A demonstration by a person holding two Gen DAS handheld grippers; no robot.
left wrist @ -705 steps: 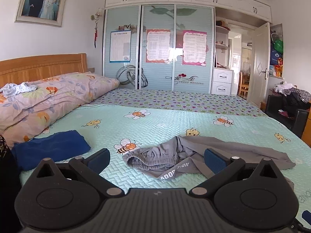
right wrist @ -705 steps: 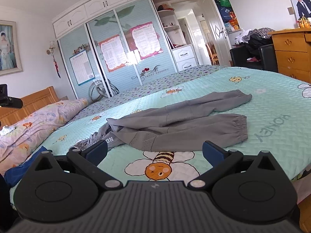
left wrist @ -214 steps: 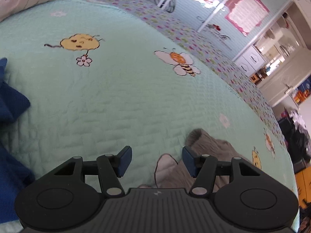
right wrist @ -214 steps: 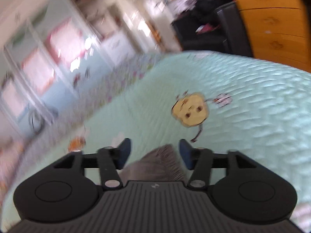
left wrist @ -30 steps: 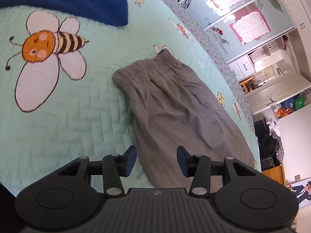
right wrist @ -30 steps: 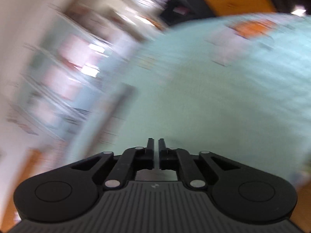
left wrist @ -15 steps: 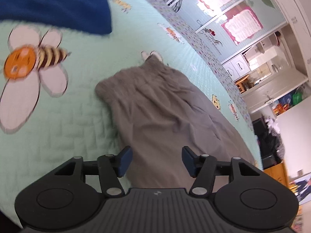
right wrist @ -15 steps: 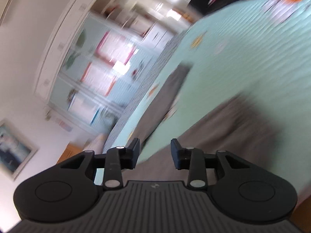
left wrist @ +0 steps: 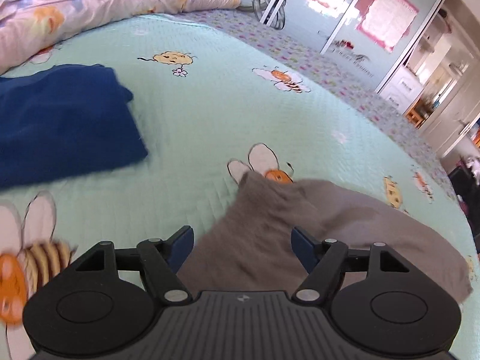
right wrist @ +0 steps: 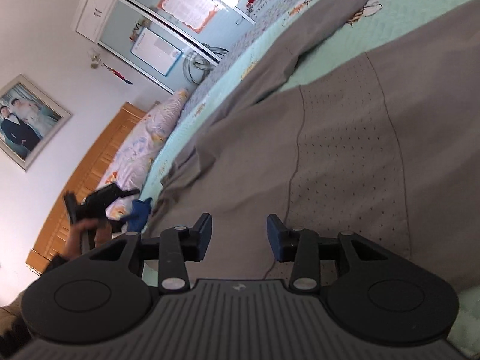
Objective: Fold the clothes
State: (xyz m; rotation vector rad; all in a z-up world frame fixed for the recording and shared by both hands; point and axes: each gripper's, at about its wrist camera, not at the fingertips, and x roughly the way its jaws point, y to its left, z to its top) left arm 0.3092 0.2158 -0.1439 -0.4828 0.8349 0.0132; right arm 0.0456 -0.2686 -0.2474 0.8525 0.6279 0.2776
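Left wrist view is smeared w/ motion blur, esp. at the edges, so the big bee print lower left and the grey soft-fabric trousers (left wrist: 270, 228) lose all seam detail; only one bunched end of them shows, the rest cut off behind the claw body and off to the right. Left claw (left wrist: 241, 244) is spread and opening wider, pads clear of the cloth, which lies below and between them on the mint-green quilted bedspread with bee prints (left wrist: 210, 105). A folded dark-blue garment (left wrist: 60, 120) lies well apart at left, its near edge cropped by the frame; the pink floral duvet (left wrist: 90, 3) is at top. Right wrist view is sharper and tilted: shows the trousers' perforated panel and stitched seams and one leg running toward the sliding wardrobe (right wrist: 180, 21), none of that legible in the other view. Right claw (right wrist: 238, 234) is part spread, jaws opening, nothing pinched, grey cloth under it. Far left, blurred, the person's left hand (right wrist: 87, 231) grips the other tool by the wooden headboard (right wrist: 90, 174).
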